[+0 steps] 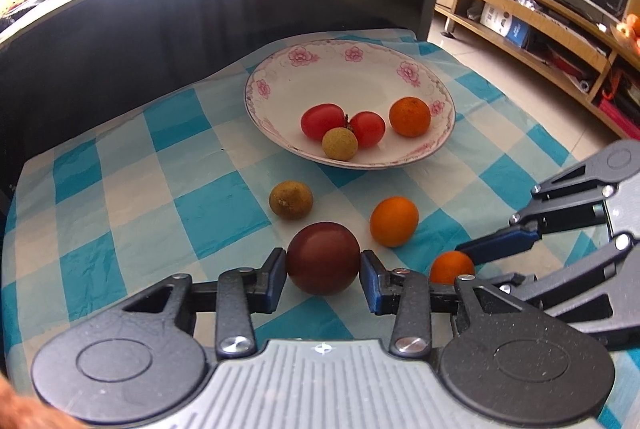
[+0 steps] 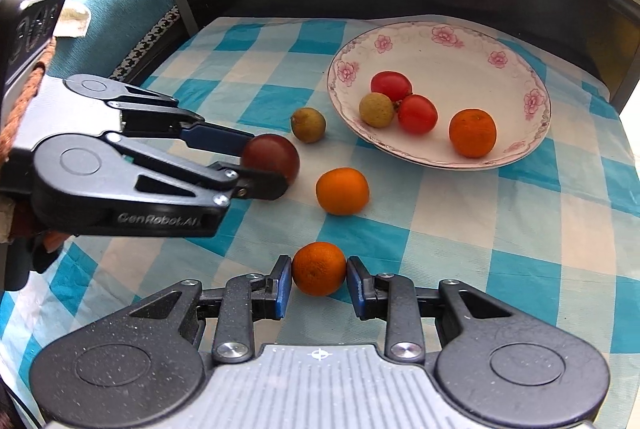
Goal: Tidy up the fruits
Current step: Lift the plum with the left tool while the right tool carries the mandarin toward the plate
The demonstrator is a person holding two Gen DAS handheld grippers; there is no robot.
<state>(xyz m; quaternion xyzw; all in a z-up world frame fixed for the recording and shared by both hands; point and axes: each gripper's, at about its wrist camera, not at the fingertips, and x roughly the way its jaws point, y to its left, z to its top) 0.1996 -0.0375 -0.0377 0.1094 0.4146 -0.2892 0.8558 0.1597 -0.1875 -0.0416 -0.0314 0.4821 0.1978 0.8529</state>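
Note:
My left gripper (image 1: pixel 323 267) is shut on a dark red plum (image 1: pixel 323 258), which rests on the checked cloth; it also shows in the right wrist view (image 2: pixel 271 155). My right gripper (image 2: pixel 319 271) is shut on a small orange (image 2: pixel 319 268), also seen in the left wrist view (image 1: pixel 451 266). A white flowered plate (image 1: pixel 304 75) holds two red tomatoes (image 1: pixel 322 120), a longan (image 1: pixel 339 144) and an orange (image 1: pixel 409 117). A loose orange (image 1: pixel 393 221) and a brown longan (image 1: pixel 291 200) lie on the cloth between the grippers and the plate.
The blue and white checked cloth (image 1: pixel 140 197) covers a small table. A black curved counter (image 1: pixel 160 9) rises behind it. A wooden shelf unit (image 1: pixel 540 21) stands at the right. A teal sofa (image 2: pixel 112 1) is at the left.

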